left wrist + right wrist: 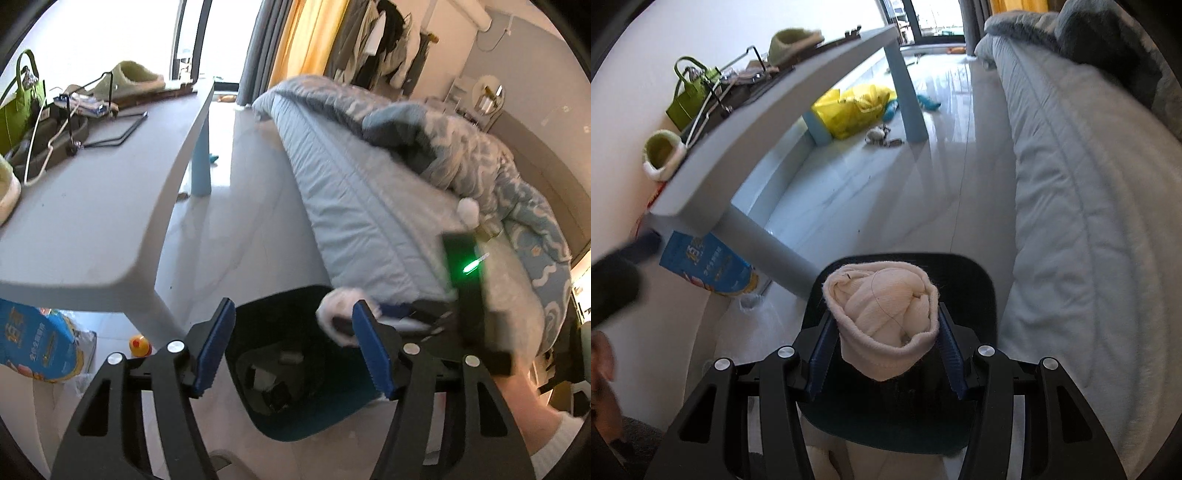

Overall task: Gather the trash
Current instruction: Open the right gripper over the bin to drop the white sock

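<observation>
Right claw [884, 350] pinches a balled cream sock [882, 321] directly above the dark bin [975, 295]; left claw [291, 354] gapes wide, empty, over the same bin [258, 317]. Sock judged light, soft, compressible; mid-bundle hold suits. Bin mouth wide; bench leg [768, 251] left of bin, bed [1071, 221] right, clear floor beyond.

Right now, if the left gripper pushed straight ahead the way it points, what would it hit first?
Probably the open mouth of the dark bin, straight ahead between the left gripper's spread fingers. The right gripper's sock bundle hangs just right of that line; depth is unclear.
</observation>
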Action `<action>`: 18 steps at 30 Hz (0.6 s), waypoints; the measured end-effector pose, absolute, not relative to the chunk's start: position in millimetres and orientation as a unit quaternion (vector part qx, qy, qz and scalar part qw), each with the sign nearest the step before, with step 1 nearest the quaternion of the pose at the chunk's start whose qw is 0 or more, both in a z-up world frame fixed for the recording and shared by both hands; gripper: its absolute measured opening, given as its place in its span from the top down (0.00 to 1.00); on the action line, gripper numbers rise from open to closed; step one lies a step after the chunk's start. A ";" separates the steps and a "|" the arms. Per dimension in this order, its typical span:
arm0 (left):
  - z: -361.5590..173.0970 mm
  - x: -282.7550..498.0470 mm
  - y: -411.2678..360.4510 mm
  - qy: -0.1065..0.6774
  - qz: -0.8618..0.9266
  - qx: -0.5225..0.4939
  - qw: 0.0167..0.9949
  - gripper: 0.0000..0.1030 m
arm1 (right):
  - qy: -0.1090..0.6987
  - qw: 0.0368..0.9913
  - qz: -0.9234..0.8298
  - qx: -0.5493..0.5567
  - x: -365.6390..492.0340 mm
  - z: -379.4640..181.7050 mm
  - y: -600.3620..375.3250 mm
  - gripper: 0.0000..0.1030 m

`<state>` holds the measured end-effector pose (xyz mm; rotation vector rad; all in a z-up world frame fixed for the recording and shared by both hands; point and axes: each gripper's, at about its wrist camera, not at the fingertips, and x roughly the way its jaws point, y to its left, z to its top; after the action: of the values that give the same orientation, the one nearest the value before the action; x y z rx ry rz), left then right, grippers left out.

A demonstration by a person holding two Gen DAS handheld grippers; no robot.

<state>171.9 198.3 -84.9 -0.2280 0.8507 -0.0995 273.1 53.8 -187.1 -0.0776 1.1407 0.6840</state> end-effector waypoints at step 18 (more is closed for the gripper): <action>-37.4 171.3 184.7 0.354 -0.067 -0.109 0.926 0.47 | 0.570 0.750 0.309 -0.129 249.3 -231.0 73.9 0.39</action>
<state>171.3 184.7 -37.4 -0.2227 0.7262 -0.1374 249.3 73.9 -231.0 -0.2812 1.2462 0.6747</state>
